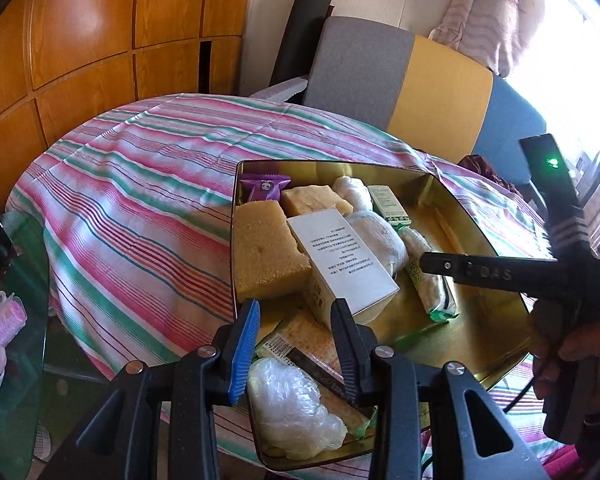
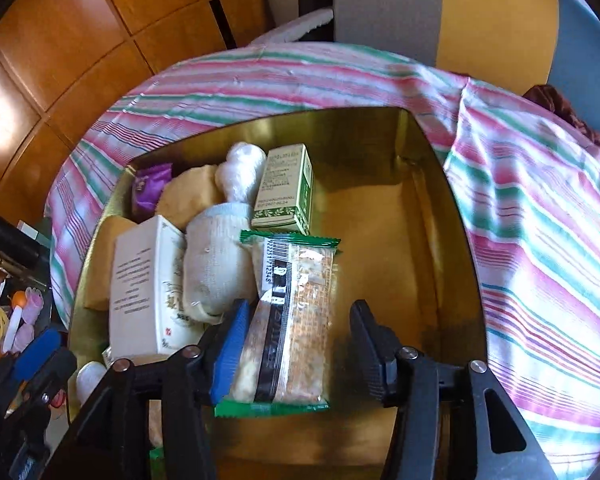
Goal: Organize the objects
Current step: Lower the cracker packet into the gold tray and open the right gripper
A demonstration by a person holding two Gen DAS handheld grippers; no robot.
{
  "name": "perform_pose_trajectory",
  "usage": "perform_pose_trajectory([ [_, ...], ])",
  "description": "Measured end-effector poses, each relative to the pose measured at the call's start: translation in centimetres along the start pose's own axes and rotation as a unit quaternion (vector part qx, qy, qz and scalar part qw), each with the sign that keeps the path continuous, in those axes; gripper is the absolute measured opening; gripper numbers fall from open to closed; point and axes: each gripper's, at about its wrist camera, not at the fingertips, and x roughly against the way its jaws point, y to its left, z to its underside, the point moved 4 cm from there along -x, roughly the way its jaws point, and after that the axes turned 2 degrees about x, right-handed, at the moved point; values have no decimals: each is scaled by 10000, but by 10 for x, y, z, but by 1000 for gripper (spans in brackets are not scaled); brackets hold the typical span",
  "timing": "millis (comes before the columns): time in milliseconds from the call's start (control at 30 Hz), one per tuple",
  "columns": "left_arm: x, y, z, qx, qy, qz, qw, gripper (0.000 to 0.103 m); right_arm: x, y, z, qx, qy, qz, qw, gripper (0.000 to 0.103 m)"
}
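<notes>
A gold metal tin [image 2: 452,216] is sitting on the striped cloth of the worktop [image 1: 132,208], its glossy walls holding everything being organized. The right gripper [image 2: 296,348] is hanging over a flat, crinkly snack packet [image 2: 292,312] lying on the tin floor; its fingers are spread wide on either side and not touching it, so the packet looks either just released or about to be taken. The left gripper [image 1: 296,344] is hovering at the near edge, fingers parted around nothing, above a second packet [image 1: 300,344] and a bunched plastic bag [image 1: 292,408]. Packed at the left are spongy yellow blocks [image 1: 268,252], a white carton [image 1: 340,264], soft rolled cloths [image 2: 216,264] and a small green box [image 2: 286,188], leaving bare floor at the right.
</notes>
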Motion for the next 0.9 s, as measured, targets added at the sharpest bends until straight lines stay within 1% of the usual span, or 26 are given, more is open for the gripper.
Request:
perform_pose_trajectory([
  [100, 2, -2, 0, -29, -19, 24, 10000, 37, 12, 5, 5, 217, -189, 145, 9995, 51],
  [167, 3, -4, 0, -49, -38, 43, 10000, 37, 17, 11, 8, 348, -288, 189, 9988, 33],
  [200, 4, -5, 0, -61, -48, 48, 10000, 37, 18, 13, 11, 402, -278, 194, 9986, 32],
  [333, 3, -6, 1, -92, -36, 29, 9999, 37, 4, 14, 16, 408, -56, 170, 9990, 31],
  [400, 2, -6, 2, -95, -26, 13, 10000, 37, -2, 13, 13, 377, -99, 212, 9990, 31],
  [567, 0, -6, 3, -102, -28, -25, 9999, 37, 4, 14, 10, 451, -135, 219, 9986, 31],
  [633, 0, -6, 4, -113, -21, -42, 9999, 37, 4, 13, 12, 395, -100, 110, 9991, 31],
  [733, 1, -8, 5, -144, -42, -40, 9999, 37, 9, 13, 14, 326, -163, 3, 9993, 31],
  [800, 3, -11, 4, -175, -62, -27, 9998, 37, 12, 14, 15, 324, -213, -6, 9992, 32],
  [867, 5, -14, 4, -207, -94, -9, 9997, 37, 17, 14, 16, 365, -287, 40, 9989, 38],
  [900, 6, -15, 4, -225, -107, 3, 9997, 37, 20, 15, 17, 376, -327, 52, 9987, 39],
])
